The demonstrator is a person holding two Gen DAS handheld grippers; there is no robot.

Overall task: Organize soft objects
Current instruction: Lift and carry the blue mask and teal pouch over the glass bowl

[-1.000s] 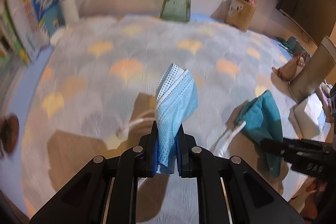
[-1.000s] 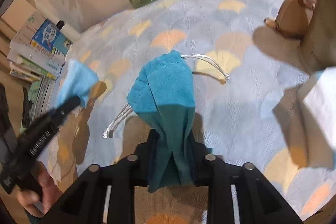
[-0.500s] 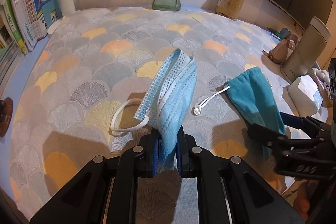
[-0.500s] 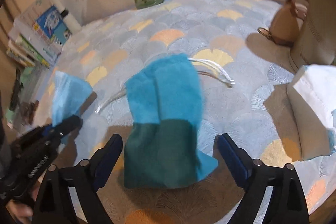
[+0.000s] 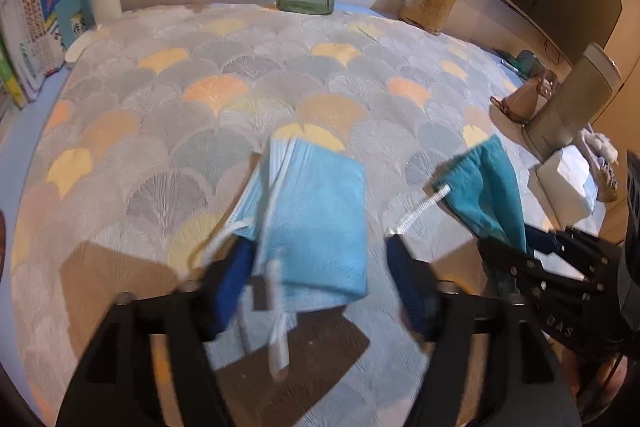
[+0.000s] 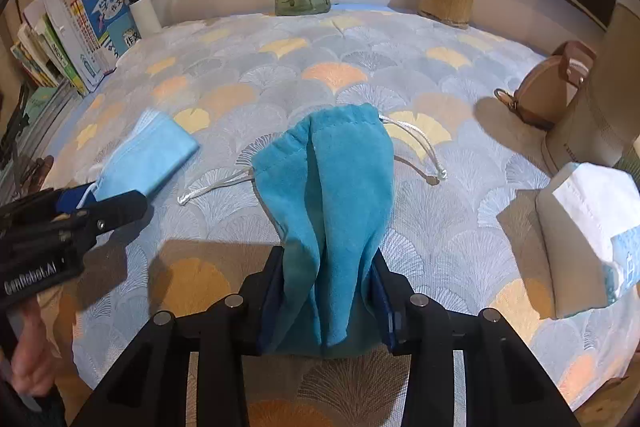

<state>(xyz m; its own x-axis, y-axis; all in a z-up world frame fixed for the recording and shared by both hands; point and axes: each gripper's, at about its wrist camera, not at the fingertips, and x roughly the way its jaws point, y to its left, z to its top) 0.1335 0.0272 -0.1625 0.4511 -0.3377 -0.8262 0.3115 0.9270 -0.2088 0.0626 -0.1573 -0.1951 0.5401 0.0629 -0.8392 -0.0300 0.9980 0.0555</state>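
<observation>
Mask (image 5: 320, 223) first, from the left wrist view: it sits folded between the left gripper (image 5: 320, 287) jaws, which have just been opening and now stand spread with neither pad pressing it, so it looks released onto the cloth (image 5: 224, 75), an ear loop trailing near the left finger. From the right wrist view, the right gripper (image 6: 326, 303) has just been closing and now pinches the bunched bottom of the teal pouch (image 6: 332, 187), its mouth pointing away, cords lying on the cloth. Loading the mask looks like the step in hand; next someone must regrip the mask and spread the pouch mouth.
</observation>
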